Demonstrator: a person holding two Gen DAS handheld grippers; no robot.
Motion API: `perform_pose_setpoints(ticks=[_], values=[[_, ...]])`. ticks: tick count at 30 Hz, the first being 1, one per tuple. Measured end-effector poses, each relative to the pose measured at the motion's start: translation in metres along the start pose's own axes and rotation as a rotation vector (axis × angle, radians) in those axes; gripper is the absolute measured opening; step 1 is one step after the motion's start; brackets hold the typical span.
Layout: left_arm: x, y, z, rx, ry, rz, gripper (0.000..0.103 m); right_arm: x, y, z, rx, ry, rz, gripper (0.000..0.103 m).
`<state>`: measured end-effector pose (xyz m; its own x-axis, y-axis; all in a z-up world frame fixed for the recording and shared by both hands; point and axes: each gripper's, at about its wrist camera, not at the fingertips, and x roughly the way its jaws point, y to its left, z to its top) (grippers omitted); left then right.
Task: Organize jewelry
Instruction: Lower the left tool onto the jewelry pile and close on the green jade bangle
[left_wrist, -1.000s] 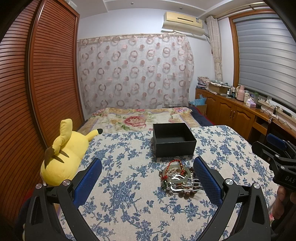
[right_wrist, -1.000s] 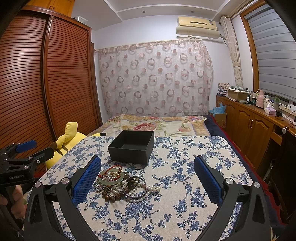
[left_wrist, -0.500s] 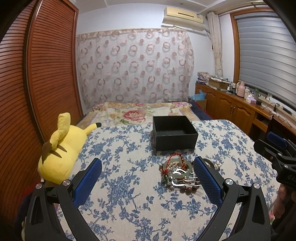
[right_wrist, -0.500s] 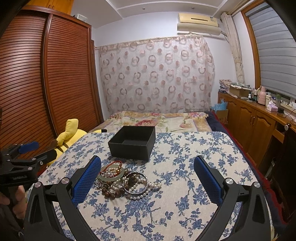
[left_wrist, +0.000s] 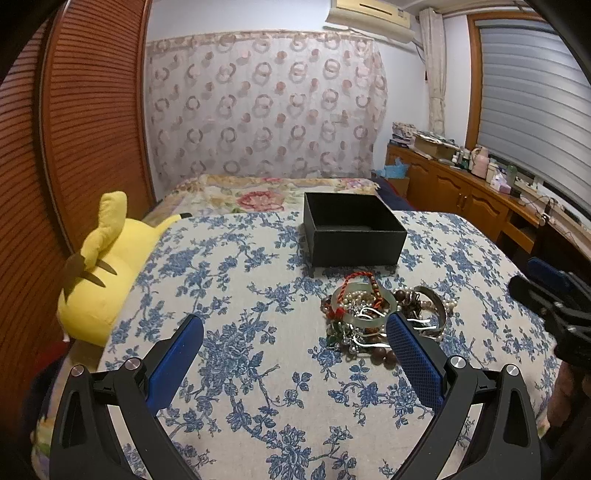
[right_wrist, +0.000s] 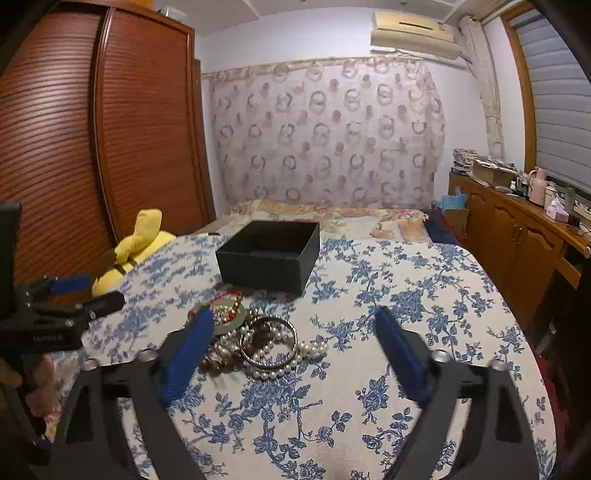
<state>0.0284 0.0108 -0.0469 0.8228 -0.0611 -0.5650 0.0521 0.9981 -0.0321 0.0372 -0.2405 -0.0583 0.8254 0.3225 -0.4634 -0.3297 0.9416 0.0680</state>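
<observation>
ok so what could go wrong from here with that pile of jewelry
The jewelry pile is tangled: pearl strand, silver bangle and wooden beads overlap, so the right gripper, whose jaws are closing with nothing pressed yet, may drag several pieces at once. The floral bedspread is soft, so thin chains could sink and slip free. The left gripper is near the same pile and could collide.

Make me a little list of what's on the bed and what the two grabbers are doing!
surface: blue-flowered bedspread
container: open black square box, looks empty
jewelry: tangled pile of bracelets and pearl strands, in front of the box
toy: yellow plush toy at the bed's edge
left gripper: open, empty
right gripper: jaws closing, nothing gripped, pile partly between them
</observation>
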Motion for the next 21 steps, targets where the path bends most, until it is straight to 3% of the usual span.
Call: perform_pose_setpoints(ticks=[7, 21], values=[[0.020, -0.001, -0.002, 0.021, 0.048, -0.064, 0.096, 0.024, -0.003, -0.010, -0.029, 0.091, 0.031, 0.067], [0.081, -0.026, 0.008, 0.098, 0.196, -0.186, 0.095, 0.044, -0.005, -0.024, -0.053, 0.191, 0.054, 0.066]])
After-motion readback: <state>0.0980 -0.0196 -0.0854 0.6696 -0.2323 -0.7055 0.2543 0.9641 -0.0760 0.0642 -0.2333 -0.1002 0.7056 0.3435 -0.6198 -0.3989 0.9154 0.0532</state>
